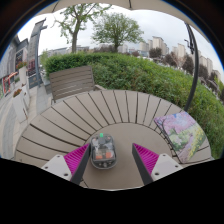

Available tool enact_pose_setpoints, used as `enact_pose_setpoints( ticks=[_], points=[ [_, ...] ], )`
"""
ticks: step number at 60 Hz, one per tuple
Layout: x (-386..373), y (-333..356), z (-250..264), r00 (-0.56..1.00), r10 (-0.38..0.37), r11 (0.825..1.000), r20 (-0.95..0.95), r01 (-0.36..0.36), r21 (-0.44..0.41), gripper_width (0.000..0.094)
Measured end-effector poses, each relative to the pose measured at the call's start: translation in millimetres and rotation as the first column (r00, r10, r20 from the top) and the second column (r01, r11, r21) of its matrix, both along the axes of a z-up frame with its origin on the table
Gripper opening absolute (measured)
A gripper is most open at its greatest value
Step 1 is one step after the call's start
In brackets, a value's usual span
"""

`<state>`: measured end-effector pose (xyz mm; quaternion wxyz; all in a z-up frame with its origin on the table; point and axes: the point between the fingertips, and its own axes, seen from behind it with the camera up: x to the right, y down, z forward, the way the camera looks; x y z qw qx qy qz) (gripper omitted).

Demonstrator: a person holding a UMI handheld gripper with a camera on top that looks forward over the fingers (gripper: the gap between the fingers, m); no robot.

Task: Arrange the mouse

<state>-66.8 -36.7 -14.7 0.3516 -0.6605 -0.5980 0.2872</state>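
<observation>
My hand-held gripper [103, 160] is spread, one rounded translucent mouse [102, 150] standing between its two magenta pads [76, 157] on the slatted wooden bench [95, 115] (one crinkled plastic bag [181, 130] beside).

A round slatted wooden table [95, 115] was seen carrying two things: a mouse [102, 150] was laid on the slats near its front edge, and a crumpled patterned bag [181, 130] was set on its right side
</observation>
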Motion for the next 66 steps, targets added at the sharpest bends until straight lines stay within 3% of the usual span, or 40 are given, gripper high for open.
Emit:
enact_pose_setpoints(
  ticks=[9,13,16,21,26,35,40,46,56,60,66],
  points=[
    [-10,6,-7,1.000,-0.011,1.000,0.021,0.012,-0.023,0.0843],
    [-12,4,-7,1.000,-0.005,1.000,0.021,0.006,-0.025,0.0704],
    [-13,-4,-6,0.999,0.045,0.999,0.024,-0.045,-0.015,0.0425],
    [-13,-6,-4,0.996,0.085,0.996,0.042,-0.086,0.033,0.0356],
    [-10,-10,18,0.993,0.105,0.994,0.044,-0.104,-0.034,0.0345],
    [-16,31,126,0.989,0.118,0.991,-0.088,-0.122,-0.049,0.0341],
    [-23,83,169,0.988,0.083,0.994,-0.133,-0.092,-0.060,0.0340],
    [-28,171,188,0.990,0.014,1.000,-0.144,-0.015,-0.005,0.0340],
    [-51,280,124,0.995,-0.091,0.996,-0.051,0.091,-0.008,0.0340],
    [-49,305,85,0.995,-0.100,0.995,-0.017,0.100,0.012,0.0340],
    [-38,310,26,0.994,-0.094,0.994,0.054,0.096,-0.044,0.0347]
  ],
)
